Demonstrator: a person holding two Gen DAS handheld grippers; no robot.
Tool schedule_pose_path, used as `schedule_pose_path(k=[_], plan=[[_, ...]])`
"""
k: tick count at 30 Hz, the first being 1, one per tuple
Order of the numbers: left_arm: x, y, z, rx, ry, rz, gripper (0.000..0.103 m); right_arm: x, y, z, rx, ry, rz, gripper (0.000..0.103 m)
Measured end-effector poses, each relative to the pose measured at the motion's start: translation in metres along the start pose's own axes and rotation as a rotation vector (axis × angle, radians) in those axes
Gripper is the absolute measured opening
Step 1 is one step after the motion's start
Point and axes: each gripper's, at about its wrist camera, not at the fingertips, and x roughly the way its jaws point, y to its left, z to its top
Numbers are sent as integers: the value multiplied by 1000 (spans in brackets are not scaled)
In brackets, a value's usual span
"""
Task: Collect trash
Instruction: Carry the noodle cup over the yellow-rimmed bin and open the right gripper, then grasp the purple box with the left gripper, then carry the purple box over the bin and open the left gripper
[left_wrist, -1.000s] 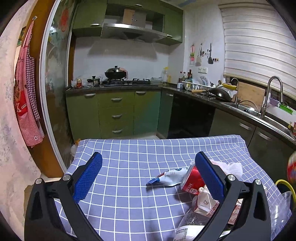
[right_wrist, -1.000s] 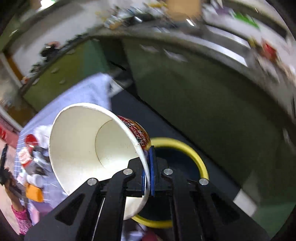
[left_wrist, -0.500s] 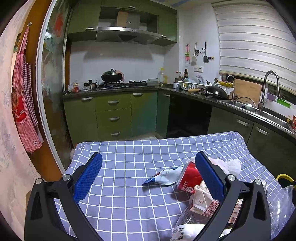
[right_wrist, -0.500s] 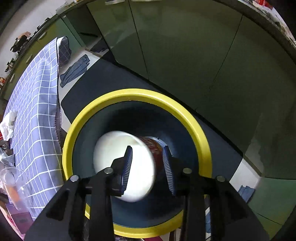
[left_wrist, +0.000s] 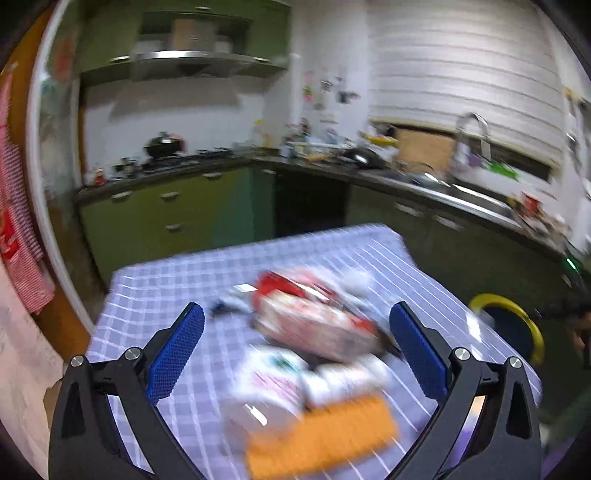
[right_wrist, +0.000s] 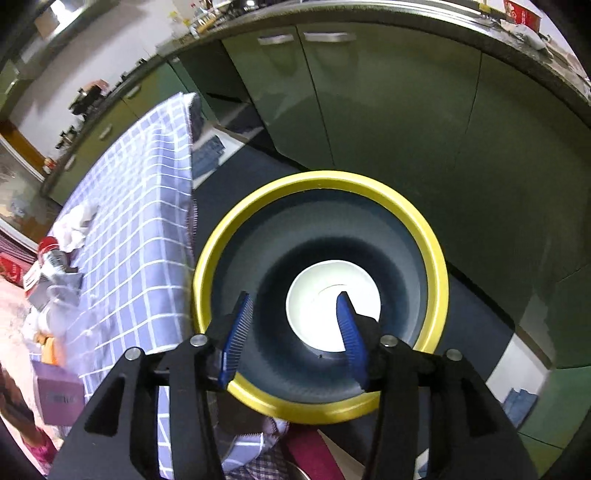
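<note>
The right gripper (right_wrist: 295, 321) hangs over the bin (right_wrist: 430, 243), pointing steeply down into it. Its jaws are opening, and nothing is between them. The cup (right_wrist: 317, 291) lies at the bottom of the bin, mouth up, its white inside facing the camera, clear of both blue pads (right_wrist: 238, 325). The bin has a yellow rim and dark inner walls and stands on the dark floor (right_wrist: 476, 291) just beside the bench (right_wrist: 147, 206), in front of green cabinets (right_wrist: 388, 99).

The left gripper (left_wrist: 295, 347) is over the bench (left_wrist: 166, 280), jaws wide apart and holding nothing. This view is smeared by motion blur. Between and beyond its pads (left_wrist: 177, 350) lies the trash pile (left_wrist: 314, 321): a red and white wrapper (left_wrist: 295, 291), something white with print (left_wrist: 273, 376) nearer the camera, and an orange packet (left_wrist: 325, 435) nearest. What each piece is exactly I cannot tell through the blur. The pile rests on the blue checked cloth that covers the bench. At the right of this view the bin (left_wrist: 532, 328) shows past the bench edge.

In the right view the same pile (right_wrist: 55, 266) sits at the bench's left end, with a crumpled white bag (right_wrist: 77, 225), a red-topped item (right_wrist: 50, 245) and a purple box (right_wrist: 59, 391) near the lower edge.
</note>
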Motion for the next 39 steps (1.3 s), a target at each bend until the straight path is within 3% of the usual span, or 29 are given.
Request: schedule_pose_path(k=[7,13,19,25,28,32,39], plan=[[-43,-74,-39,122,86,-143,99,-15,4,-19,-42,-42,54,50],[-36,-115,-72,145,178,-267,99,-28,1,-31,-63,-69,77,52],[-5,-126,-90,135,265,-231,99,-39,-2,-40,-66,-90,96,54],[21,-109,-100,44,334,-196,81,-40,-4,-40,-72,-95,102,54],[24,-108,-103,45,340,-170,77,-38,-3,-39,-78,-93,108,54],[25,-111,-103,53,336,-161,54,-35,-1,-40,-85,-90,116,54],[12,-120,-92,96,310,-203,54,-38,-4,-40,-82,-98,121,54]])
